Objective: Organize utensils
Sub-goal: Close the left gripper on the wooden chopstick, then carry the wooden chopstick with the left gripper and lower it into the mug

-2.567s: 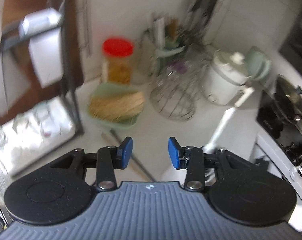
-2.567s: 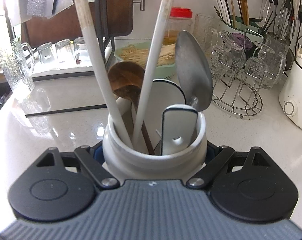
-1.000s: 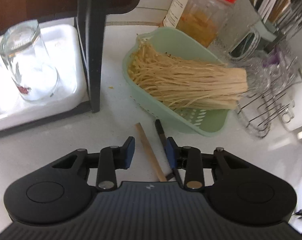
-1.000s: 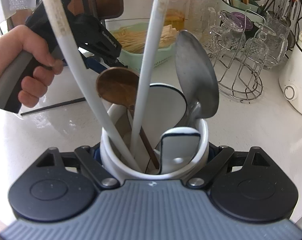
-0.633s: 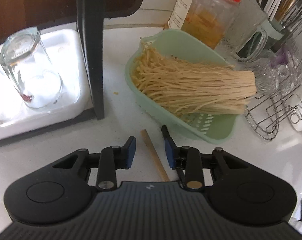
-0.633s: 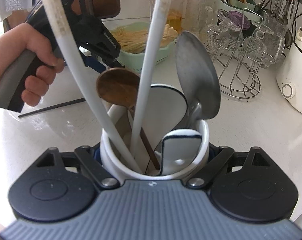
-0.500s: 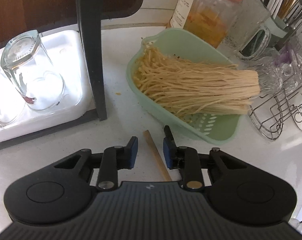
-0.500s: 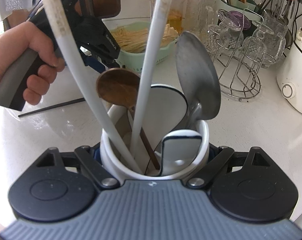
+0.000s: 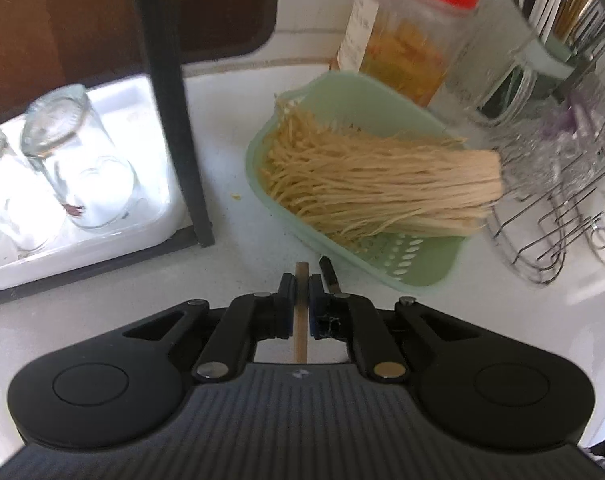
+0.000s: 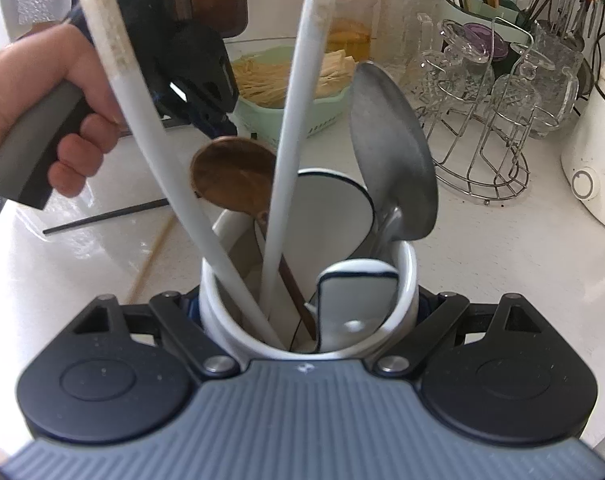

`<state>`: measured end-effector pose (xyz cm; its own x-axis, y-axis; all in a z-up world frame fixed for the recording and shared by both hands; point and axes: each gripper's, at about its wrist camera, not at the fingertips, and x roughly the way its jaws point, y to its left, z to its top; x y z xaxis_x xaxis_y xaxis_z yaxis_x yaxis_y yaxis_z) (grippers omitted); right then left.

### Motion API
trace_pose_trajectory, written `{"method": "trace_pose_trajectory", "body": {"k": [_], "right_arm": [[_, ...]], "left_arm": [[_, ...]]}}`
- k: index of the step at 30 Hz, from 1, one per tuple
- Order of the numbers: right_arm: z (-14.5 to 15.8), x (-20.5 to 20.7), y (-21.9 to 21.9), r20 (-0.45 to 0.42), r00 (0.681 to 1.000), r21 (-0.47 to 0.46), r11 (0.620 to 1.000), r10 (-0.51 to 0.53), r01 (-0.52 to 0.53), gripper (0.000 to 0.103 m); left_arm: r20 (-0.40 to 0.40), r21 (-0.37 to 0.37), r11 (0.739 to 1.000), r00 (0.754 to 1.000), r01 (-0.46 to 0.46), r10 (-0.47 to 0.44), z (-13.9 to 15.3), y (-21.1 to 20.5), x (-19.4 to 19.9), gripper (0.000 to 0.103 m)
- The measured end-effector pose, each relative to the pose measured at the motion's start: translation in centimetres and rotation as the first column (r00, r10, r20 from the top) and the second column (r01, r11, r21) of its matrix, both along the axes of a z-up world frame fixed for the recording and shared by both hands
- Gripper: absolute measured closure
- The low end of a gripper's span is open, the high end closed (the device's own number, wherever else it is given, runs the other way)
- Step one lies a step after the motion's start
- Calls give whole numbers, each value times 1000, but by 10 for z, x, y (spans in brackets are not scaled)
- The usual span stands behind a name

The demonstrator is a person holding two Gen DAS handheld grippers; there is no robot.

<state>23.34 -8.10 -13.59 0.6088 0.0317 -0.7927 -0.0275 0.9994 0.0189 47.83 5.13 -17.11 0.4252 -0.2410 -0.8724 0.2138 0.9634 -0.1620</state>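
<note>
Two chopsticks point(image 9: 301, 308) lie before the noodle basket point(image 9: 430, 272) on the counter point(image 9: 238, 264)

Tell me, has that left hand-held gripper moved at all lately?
Yes. The left hand-held gripper has come nearer the green basket and counter, jaws closing on the wooden chopstick.

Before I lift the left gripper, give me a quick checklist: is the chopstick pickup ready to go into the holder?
1. Pale wooden chopstick between the left gripper pads, jaws closing: ok.
2. Pads firmly pinching it: cannot tell.
3. Black chopstick outside the jaws, not caught: ok.
4. Green plastic noodle basket apart from the fingers: ok.
5. Right gripper clamped around the white ceramic utensil holder: ok.
6. Room in the holder among the two white handles, wooden spoon and metal spoon: cannot tell.
</note>
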Motion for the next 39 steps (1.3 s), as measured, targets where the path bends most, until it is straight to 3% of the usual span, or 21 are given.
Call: {"method": "trace_pose_trajectory", "body": {"k": [15,27,33,35,37,39], "right_arm": [[-1,-5,-7,44,995,15,996,91,-92,12],[-3,-10,-19,78,977,27,979,199,-201,12],[-4,-8,-30,99,971,88,970,219,-228,12],[-2,-8,-33,102,968,108,965,229,-240,10],[-1,-9,-35,115,961,136,955,251,-265,0],[2,-11,-35,131,954,129,949,270,-287,0]], "left_arm": [[157,-58,994,982,-94,102,76,30,-98,95],[269,-94,977,940,-193,211,133,44,-185,95],[316,-107,961,908,-254,275,154,46,-221,95],[320,-113,955,900,-275,297,158,48,-232,95],[330,-109,950,891,-293,312,162,49,-244,95],[336,-111,944,882,-310,329,167,50,-254,95]]}}
